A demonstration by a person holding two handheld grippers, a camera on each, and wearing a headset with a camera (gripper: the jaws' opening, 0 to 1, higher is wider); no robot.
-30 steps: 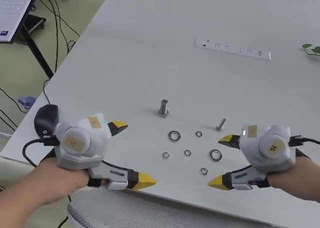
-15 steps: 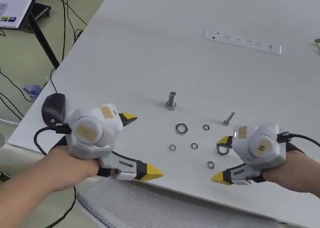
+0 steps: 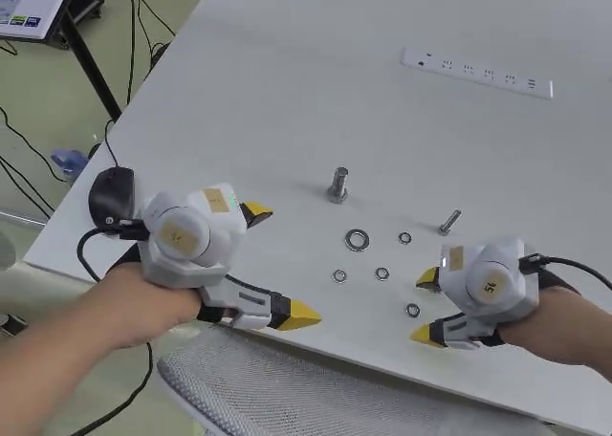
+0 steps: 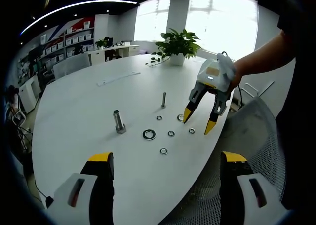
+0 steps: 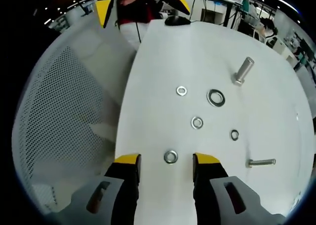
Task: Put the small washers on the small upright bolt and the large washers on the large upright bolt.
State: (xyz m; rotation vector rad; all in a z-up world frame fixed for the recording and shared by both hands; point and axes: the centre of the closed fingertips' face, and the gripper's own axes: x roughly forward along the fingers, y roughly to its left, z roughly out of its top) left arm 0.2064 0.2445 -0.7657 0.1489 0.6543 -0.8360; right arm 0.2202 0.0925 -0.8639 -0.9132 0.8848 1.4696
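Note:
The large bolt [image 3: 338,185] stands upright mid-table, and the small bolt [image 3: 448,223] stands to its right. One large washer [image 3: 357,239] and several small washers, such as [image 3: 382,273], lie flat between them and the table's near edge. My right gripper [image 3: 423,307] is open and low over the table, its two yellow tips on either side of a small washer [image 5: 171,157] without touching it. A second large washer [image 4: 180,118] lies by one tip of that gripper. My left gripper [image 3: 282,262] is open and holds nothing, left of the washers near the table edge.
A white power strip [image 3: 476,73] lies at the far side of the table [image 3: 287,92]. A black mouse [image 3: 112,192] sits at the left edge. A mesh chair [image 3: 277,398] is under the near edge. A potted plant [image 4: 177,45] stands at the table's end.
My right gripper has come in over the nearest small washer and its jaws have narrowed. The left gripper holds about the same place. The head camera has shifted.

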